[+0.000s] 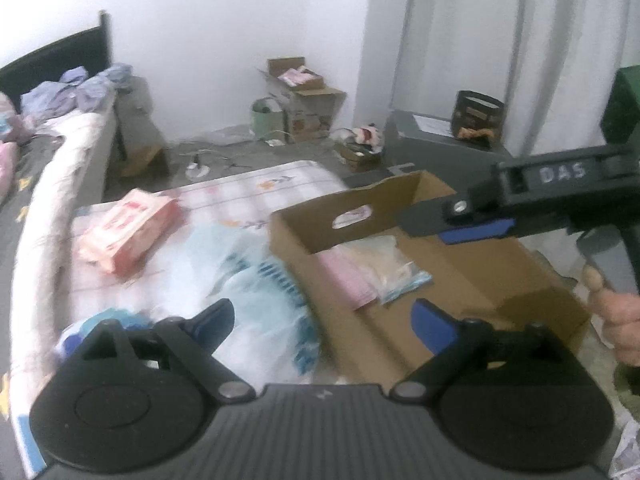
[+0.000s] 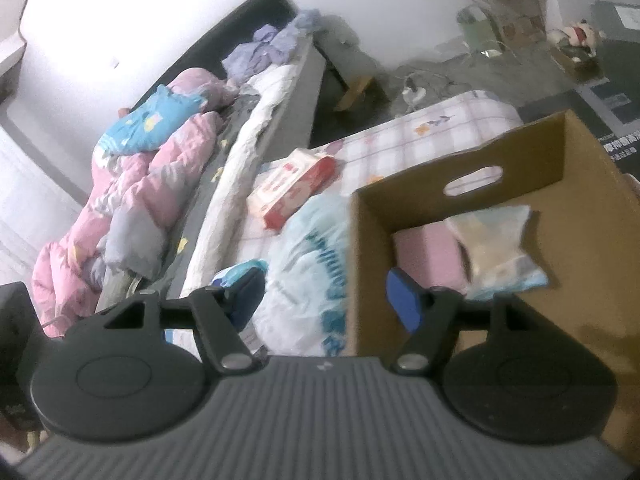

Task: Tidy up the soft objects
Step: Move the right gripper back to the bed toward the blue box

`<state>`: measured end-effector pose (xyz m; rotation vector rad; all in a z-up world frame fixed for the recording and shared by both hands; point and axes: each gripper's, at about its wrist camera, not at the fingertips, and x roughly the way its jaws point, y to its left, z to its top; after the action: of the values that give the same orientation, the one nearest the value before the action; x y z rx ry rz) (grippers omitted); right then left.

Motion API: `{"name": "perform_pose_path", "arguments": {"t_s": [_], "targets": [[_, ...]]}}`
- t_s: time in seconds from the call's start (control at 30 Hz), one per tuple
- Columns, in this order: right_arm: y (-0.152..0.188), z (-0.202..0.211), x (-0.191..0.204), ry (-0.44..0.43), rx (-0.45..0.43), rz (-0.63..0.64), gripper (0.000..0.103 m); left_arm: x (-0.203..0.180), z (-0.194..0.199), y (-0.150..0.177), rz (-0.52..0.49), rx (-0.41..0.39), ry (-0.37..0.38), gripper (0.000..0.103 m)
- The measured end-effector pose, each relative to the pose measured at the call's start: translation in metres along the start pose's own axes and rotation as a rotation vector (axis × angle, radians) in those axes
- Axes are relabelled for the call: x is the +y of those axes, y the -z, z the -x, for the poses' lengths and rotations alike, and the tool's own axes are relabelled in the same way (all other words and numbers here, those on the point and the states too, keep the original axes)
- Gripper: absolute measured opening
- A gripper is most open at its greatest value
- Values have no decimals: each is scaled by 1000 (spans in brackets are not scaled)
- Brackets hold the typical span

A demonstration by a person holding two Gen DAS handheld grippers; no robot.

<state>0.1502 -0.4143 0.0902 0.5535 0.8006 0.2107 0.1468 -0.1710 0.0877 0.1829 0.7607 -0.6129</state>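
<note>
A cardboard box [image 1: 304, 236] [image 2: 368, 240] stands on a checked mattress. Inside lie a pink pack [image 1: 348, 280] [image 2: 432, 256] and a clear bag of soft items [image 1: 392, 268] [image 2: 496, 248]. A pale blue plastic pack [image 1: 256, 292] [image 2: 312, 264] lies left of the box. A red and white tissue pack [image 1: 128, 228] [image 2: 292, 188] lies further left. My left gripper [image 1: 324, 320] is open and empty above the blue pack and the box edge. My right gripper [image 2: 328, 296] is open and empty over the box's near corner; it also shows in the left wrist view [image 1: 448, 224].
A bed with pink and blue bedding [image 2: 140, 176] runs along the left. The floor beyond holds open cartons [image 1: 304, 96], a green bag [image 1: 266, 118], a grey case [image 1: 436, 140] and cables. White curtains [image 1: 500, 40] hang at the back right.
</note>
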Motion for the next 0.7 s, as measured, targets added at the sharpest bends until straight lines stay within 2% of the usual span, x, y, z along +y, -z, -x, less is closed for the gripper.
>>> {"name": "perform_pose_path", "arguments": {"t_s": [0.23, 0.57, 0.7], "targets": [[38, -5, 55, -36, 3, 72, 70, 67, 46, 65, 92, -24, -84, 97], [88, -84, 130, -136, 181, 118, 70, 176, 103, 164, 283, -26, -249, 97], [97, -121, 152, -171, 247, 146, 70, 195, 104, 183, 373, -25, -236, 97]]}}
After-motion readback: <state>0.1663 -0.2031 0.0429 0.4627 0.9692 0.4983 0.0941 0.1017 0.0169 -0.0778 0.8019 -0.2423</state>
